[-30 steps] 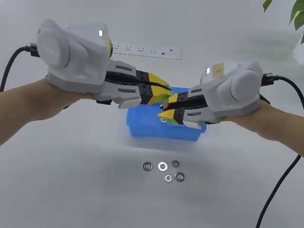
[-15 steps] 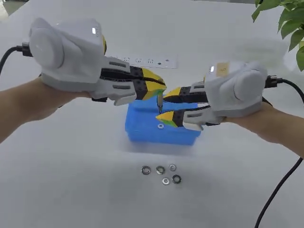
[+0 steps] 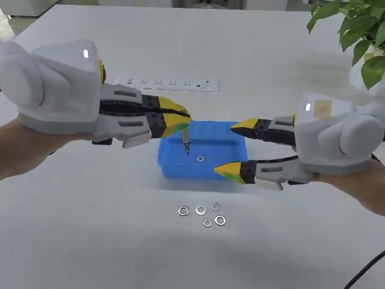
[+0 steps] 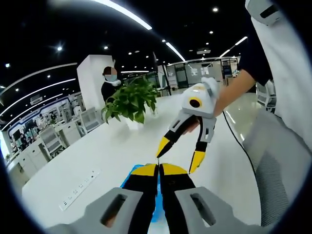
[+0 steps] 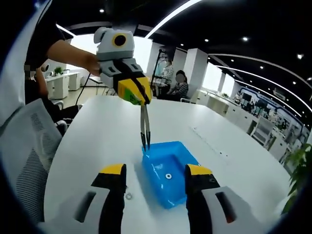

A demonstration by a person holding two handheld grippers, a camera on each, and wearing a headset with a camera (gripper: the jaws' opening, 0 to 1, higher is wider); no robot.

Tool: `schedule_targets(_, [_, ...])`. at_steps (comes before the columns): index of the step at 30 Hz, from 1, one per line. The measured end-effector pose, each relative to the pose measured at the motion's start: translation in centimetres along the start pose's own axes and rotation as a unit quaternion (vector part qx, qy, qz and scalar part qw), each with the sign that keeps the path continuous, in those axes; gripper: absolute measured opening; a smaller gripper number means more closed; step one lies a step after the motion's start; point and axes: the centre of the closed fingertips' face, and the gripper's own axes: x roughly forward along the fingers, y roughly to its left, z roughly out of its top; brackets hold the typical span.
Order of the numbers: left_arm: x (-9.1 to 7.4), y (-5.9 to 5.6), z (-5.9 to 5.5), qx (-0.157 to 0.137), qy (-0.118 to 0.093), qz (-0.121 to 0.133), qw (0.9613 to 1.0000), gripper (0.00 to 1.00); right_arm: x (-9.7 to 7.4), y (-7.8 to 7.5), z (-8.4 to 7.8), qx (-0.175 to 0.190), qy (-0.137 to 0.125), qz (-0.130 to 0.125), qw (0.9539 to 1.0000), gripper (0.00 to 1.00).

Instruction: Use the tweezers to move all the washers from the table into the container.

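The left gripper [image 3: 181, 118] is held up on the left, above the white table [image 3: 84, 223]. Its two jaws are squeezed together on the top of the tweezers [image 3: 185, 142]. The tweezers hang straight down, with their thin points over the blue container [image 3: 185, 170].

The container sits in the middle of the table, between the two grippers. One washer [image 3: 200, 159] lies flat on its bottom. Five more washers [image 3: 201, 210] lie in a little bunch on the table, just in front of the container and not touching it. A long white power strip [image 3: 162, 83] lies on the table behind the container.

The right gripper [image 3: 234, 149] is held at the right side of the container. Its jaws are wide apart and there is nothing between them.

A green plant [image 3: 352, 33] stands at the far right.

From the right gripper view, the tweezers [image 5: 145, 124] point down at the far corner of the container [image 5: 181, 197], and the washer [image 5: 168, 176] shows inside it.
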Motion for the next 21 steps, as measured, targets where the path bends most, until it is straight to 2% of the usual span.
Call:
schedule_targets(4, [-0.2,-1.2,-0.8,-0.01,0.006,0.0,0.9999,0.05,-1.4,0.8,-1.8,0.022,0.012,-0.015,0.9996,0.58])
schedule_targets(5, [-0.2,-1.4,-1.0,-0.012,0.007,-0.001,0.9999,0.05,-1.8,1.1,-2.6,0.027,0.026,-0.016,0.9992,0.6])
schedule_targets(13, [-0.1,-3.0,-2.6,-0.039,0.014,0.0,0.9991,0.05,-3.5,3.2,-4.6,0.049,0.042,-0.013,0.9978,0.74])
schedule_targets(17, [0.2,-3.9,-3.7,-0.044,0.024,-0.005,0.9987,0.05,-4.2,4.3,-5.5,0.058,0.053,-0.009,0.9969,0.81])
schedule_targets(21, [0.4,-4.7,-4.3,-0.045,0.029,-0.01,0.9985,0.05,-4.5,5.4,-6.4,0.059,0.063,-0.001,0.9962,0.89])
